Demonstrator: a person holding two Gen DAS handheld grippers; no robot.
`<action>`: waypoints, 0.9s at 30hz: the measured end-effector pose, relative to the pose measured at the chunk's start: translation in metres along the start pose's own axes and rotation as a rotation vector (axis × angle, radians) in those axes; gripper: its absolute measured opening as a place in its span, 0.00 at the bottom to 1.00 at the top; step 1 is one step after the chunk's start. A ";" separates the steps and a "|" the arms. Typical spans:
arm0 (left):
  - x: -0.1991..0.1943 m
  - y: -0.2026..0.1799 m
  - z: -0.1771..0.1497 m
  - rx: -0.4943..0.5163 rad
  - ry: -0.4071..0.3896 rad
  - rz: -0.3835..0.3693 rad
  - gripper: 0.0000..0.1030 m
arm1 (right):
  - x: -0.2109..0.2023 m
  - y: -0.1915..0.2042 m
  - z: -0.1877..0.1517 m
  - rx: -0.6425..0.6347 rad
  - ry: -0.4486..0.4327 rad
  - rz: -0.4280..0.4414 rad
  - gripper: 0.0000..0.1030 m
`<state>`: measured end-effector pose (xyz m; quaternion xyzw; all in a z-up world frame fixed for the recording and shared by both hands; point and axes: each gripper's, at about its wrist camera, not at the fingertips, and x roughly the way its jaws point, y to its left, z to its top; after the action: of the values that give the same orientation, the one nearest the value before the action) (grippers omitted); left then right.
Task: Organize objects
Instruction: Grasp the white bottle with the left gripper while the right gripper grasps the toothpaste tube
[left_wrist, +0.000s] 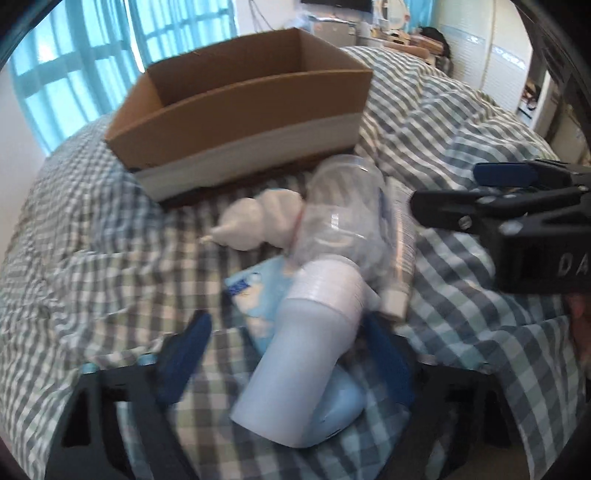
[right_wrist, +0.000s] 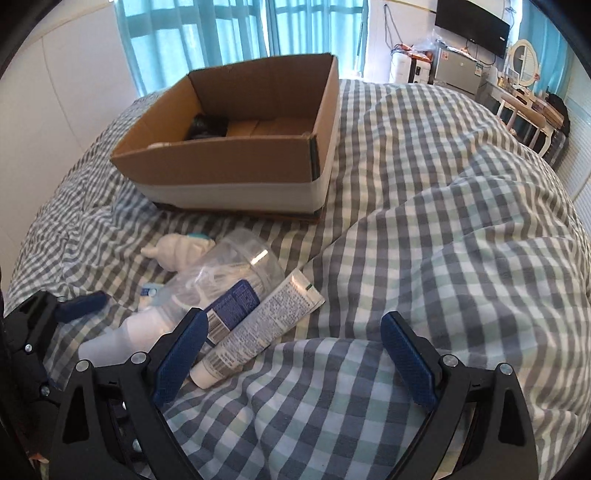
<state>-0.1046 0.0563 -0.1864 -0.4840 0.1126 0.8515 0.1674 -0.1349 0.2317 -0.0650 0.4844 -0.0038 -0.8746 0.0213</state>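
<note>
Surface: a checked quilt (right_wrist: 424, 229) in grey, white and pale green is seen spread over a bed, rumpled into folds.
Box: an open cardboard box (right_wrist: 236, 173) is standing on the quilt beyond the loose items; a dark object is lying inside it, too dim to be told.
Left gripper (left_wrist: 291, 354): its blue pads are being held to either side of a pale blue bottle (left_wrist: 295, 373); the right pad is right against the bottle and partly hidden by it, a gap is seen at the left pad, so whether the bottle is being pinched cannot be told.
Pale blue bottle: it is lying on the quilt with its white ribbed cap (left_wrist: 332, 291) pointing away, toward the box.
Right gripper (right_wrist: 295, 354): its jaws are being held wide apart, with only quilt between them.
Tube (right_wrist: 255, 328): a white printed tube is lying just beside the right gripper's left pad, cap toward the camera.
Clear jar (right_wrist: 236, 280): it is lying on its side, touching the tube.
White figurine (right_wrist: 173, 251): it is lying behind the jar, nearer the box.
Blue packet (left_wrist: 255, 299): it is lying partly under the pale blue bottle.
</note>
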 end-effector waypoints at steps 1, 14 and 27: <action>0.002 0.000 0.000 0.001 0.006 -0.023 0.55 | 0.001 0.002 0.000 -0.008 0.005 -0.003 0.92; -0.028 0.046 0.005 -0.193 -0.035 -0.054 0.43 | 0.022 0.017 0.002 -0.068 0.076 -0.011 0.85; -0.021 0.083 0.009 -0.252 -0.056 0.040 0.43 | 0.067 0.042 0.015 -0.127 0.185 0.009 0.59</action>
<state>-0.1346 -0.0204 -0.1610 -0.4750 0.0096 0.8752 0.0916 -0.1813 0.1868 -0.1126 0.5605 0.0517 -0.8246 0.0561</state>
